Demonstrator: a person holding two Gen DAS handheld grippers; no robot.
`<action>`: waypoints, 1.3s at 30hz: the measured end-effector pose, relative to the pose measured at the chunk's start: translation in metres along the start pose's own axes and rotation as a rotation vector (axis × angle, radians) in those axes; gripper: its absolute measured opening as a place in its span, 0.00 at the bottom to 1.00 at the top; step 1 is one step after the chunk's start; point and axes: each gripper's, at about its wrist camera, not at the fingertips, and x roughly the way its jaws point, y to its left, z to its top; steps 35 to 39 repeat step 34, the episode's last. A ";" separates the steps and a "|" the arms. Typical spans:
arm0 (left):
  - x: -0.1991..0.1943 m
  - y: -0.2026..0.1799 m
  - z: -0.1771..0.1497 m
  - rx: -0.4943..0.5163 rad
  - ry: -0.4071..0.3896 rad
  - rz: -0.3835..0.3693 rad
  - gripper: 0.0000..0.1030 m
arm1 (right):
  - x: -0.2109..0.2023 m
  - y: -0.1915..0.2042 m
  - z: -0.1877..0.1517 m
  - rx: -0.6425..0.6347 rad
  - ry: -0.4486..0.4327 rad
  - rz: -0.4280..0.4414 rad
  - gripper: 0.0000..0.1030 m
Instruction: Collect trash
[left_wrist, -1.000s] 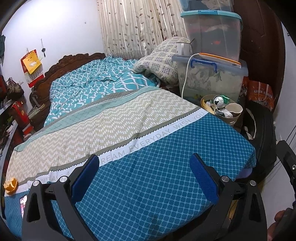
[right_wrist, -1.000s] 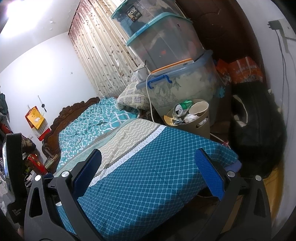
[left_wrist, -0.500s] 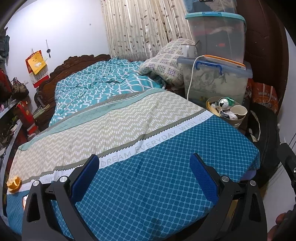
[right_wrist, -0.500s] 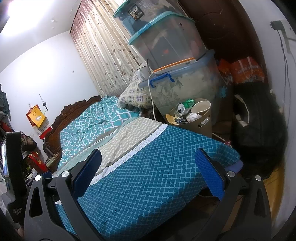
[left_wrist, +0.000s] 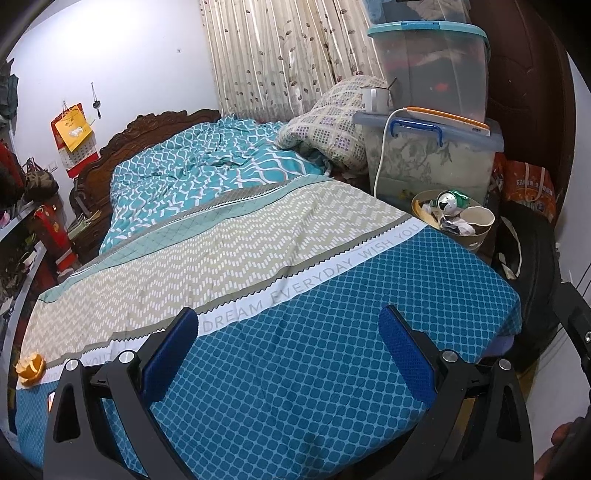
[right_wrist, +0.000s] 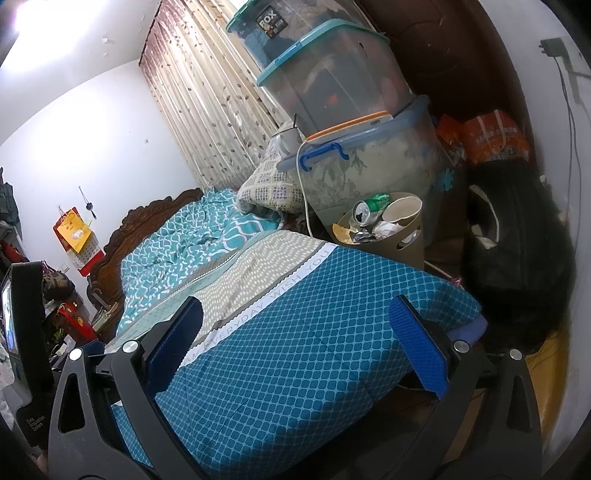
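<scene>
A beige trash bin stands on the floor beyond the bed's far right corner, holding a can, a paper cup and crumpled wrappers. An orange peel lies on the bedspread at the far left edge of the left wrist view. My left gripper is open and empty above the blue foot of the bed. My right gripper is open and empty above the bed's right corner.
Stacked clear storage boxes stand behind the bin, with a white cable and a mug on them. A black bag and an orange bag sit at the right. A folded quilt lies at the bed's far side.
The left wrist view has shifted slightly, so the bed and orange peel sit a little further right and up in frame. The right view is nearly the same. Both grippers stay open.
</scene>
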 end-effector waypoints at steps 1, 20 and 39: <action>0.000 0.000 0.000 0.001 0.002 0.000 0.92 | 0.000 0.000 0.000 0.000 0.000 0.000 0.97; 0.006 -0.001 -0.004 0.011 0.021 -0.004 0.91 | 0.002 0.000 -0.003 0.001 0.006 0.000 0.97; 0.007 0.028 0.000 -0.073 0.013 -0.014 0.92 | 0.007 0.007 -0.007 -0.037 0.012 -0.002 0.97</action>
